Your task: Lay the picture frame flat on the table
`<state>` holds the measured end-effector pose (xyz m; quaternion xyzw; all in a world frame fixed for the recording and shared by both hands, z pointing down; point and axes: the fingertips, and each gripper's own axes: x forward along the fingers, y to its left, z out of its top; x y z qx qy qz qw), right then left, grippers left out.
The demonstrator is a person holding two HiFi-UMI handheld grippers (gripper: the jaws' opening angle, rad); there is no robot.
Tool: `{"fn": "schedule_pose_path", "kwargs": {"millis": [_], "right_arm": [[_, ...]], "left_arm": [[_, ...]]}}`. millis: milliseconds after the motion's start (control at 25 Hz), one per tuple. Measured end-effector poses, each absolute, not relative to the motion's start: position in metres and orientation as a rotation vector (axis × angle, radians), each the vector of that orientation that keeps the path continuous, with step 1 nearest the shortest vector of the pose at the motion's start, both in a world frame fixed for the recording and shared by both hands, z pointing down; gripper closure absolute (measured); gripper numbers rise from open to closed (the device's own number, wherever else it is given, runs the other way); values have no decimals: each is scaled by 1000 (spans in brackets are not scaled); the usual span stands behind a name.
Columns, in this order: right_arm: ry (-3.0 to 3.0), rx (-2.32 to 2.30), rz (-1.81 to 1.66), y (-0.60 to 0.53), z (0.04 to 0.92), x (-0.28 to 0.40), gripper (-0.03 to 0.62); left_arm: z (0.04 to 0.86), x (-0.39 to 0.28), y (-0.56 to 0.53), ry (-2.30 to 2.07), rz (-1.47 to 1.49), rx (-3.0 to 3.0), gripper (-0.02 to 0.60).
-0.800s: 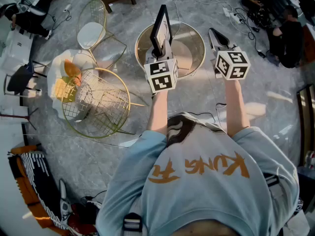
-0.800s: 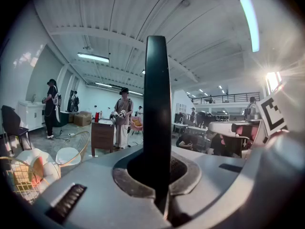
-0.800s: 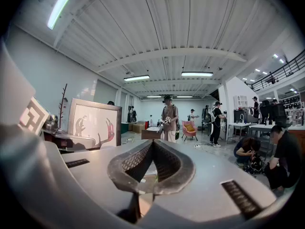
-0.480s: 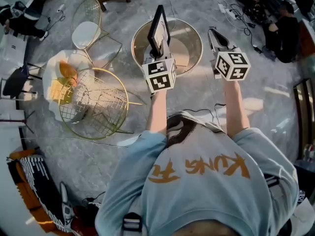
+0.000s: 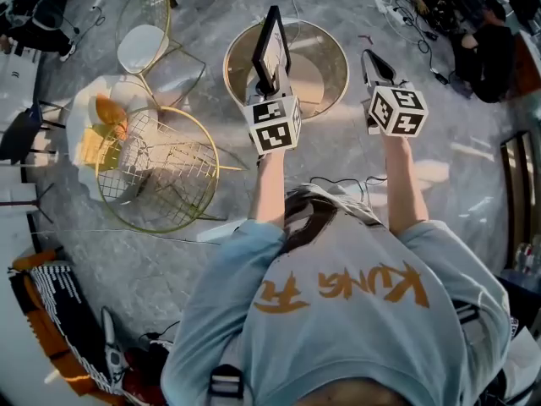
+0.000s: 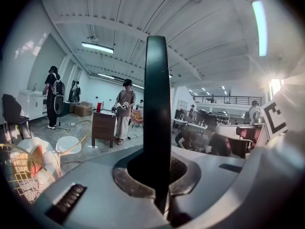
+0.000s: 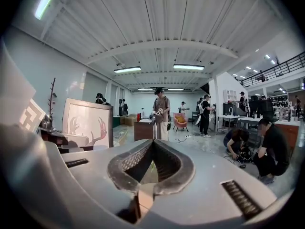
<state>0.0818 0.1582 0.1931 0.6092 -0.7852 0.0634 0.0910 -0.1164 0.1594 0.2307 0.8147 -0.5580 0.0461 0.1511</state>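
The picture frame (image 5: 272,47) has a dark rim and stands upright on edge over the round gold-rimmed table (image 5: 336,51). My left gripper (image 5: 270,81) is shut on its lower edge. In the left gripper view the frame (image 6: 157,99) shows edge-on as a dark vertical bar clamped between the jaws. From the right gripper view its face (image 7: 88,123) is visible, a white picture with a pink antler drawing. My right gripper (image 5: 373,64) hovers to the right of the frame, beside the table's edge, shut with nothing between its fingers (image 7: 151,144).
Two gold wire chairs (image 5: 156,172) (image 5: 144,45) and a white seat with yellow and orange cushions (image 5: 93,129) stand left of the table. Cables and a crouching person (image 5: 486,57) are at the upper right. People (image 7: 162,109) and a wooden cabinet (image 7: 143,129) stand farther off.
Both grippers keep their pose and the left keeps its hold on the frame. The head view has drifted slightly, so the table and chairs sit a little higher in the picture.
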Motion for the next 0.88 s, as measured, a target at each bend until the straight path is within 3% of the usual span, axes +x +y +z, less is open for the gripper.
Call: {"fn": "schedule_pose_path", "kwargs": {"millis": [240, 880], "right_arm": [[-2350, 1731, 156, 155, 197, 55, 595], [-2324, 1705, 127, 149, 191, 61, 595]], "left_arm": [[234, -144, 152, -1652, 91, 2279, 555], [232, -148, 149, -1650, 9, 2257, 555]]}}
